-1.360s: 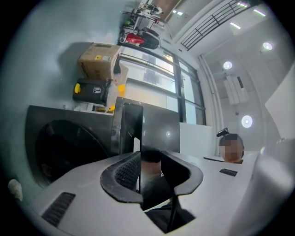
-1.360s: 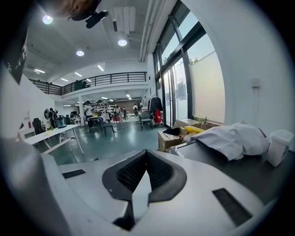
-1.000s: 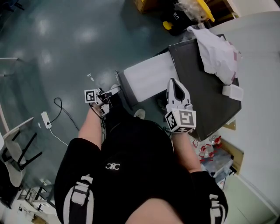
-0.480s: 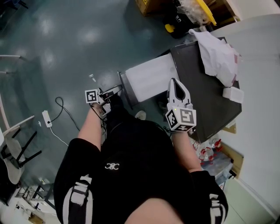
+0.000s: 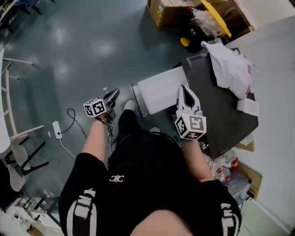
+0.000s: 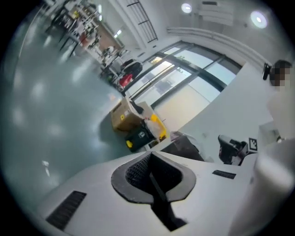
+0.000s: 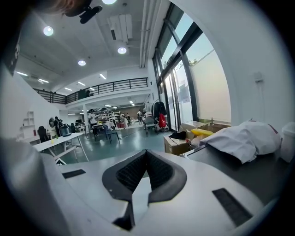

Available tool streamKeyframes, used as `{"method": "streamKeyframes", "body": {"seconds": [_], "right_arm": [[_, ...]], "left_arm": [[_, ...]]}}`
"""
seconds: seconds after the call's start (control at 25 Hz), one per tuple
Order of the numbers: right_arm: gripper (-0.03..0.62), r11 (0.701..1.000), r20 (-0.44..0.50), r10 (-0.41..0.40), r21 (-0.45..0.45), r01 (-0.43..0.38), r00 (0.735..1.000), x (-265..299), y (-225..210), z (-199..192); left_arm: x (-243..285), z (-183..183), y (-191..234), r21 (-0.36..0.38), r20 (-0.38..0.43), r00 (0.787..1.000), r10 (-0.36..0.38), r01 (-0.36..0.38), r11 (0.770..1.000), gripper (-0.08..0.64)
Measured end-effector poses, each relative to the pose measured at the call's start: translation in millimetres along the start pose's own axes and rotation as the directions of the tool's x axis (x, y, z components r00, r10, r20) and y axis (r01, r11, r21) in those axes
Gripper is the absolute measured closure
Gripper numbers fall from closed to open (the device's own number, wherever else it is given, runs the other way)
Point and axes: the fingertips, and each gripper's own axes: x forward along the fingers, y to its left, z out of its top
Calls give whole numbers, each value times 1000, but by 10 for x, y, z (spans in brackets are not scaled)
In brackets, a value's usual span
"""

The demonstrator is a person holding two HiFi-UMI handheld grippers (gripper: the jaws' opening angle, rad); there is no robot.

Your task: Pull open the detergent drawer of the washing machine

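The washing machine shows from above as a dark grey top (image 5: 221,115) with a white panel (image 5: 161,85) jutting from its left side. No drawer can be made out as such. My right gripper (image 5: 184,89) hangs over the corner where top and panel meet, jaws shut and empty (image 7: 146,156). My left gripper (image 5: 114,94) is over the floor to the left of the panel, apart from it, and is also shut on nothing (image 6: 150,161). Its view looks across the floor to the machine's top (image 6: 184,145).
A white cloth (image 5: 230,64) and a small white box (image 5: 248,106) lie on the machine. Behind it are a cardboard box (image 5: 168,11) and a black bin with a yellow lid (image 5: 198,27). A power strip (image 5: 57,129) with cable lies on the floor, left.
My left gripper has swung left, away from the white panel's edge, and rolled over. The right gripper has stayed over the machine's corner.
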Motion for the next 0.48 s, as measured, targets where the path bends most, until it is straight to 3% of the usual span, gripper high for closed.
{"method": "streamKeyframes", "body": {"seconds": [0.08, 0.16, 0.24, 0.32, 0.4, 0.48], "right_arm": [[589, 1000, 24, 8, -3, -8, 1000, 47, 20, 93], [589, 1000, 55, 17, -2, -17, 998, 116, 40, 198], [589, 1000, 84, 25, -1, -25, 996, 163, 45, 289], [589, 1000, 106, 29, 2, -29, 994, 182, 39, 364], [589, 1000, 123, 30, 7, -31, 992, 184, 34, 432], [589, 999, 141, 30, 11, -31, 990, 176, 22, 493]], "left_arm": [[-95, 272, -84, 120, 58, 996, 72, -79, 990, 558], [-191, 565, -186, 238, 122, 984, 133, -159, 958, 558], [-272, 830, -355, 335, 174, 966, 189, -239, 911, 558], [-339, 1057, -552, 418, 214, 943, 256, -326, 848, 559], [-396, 1256, -778, 471, 259, 917, 303, -394, 789, 558], [-435, 1424, -1036, 499, 303, 897, 322, -437, 748, 558]]}}
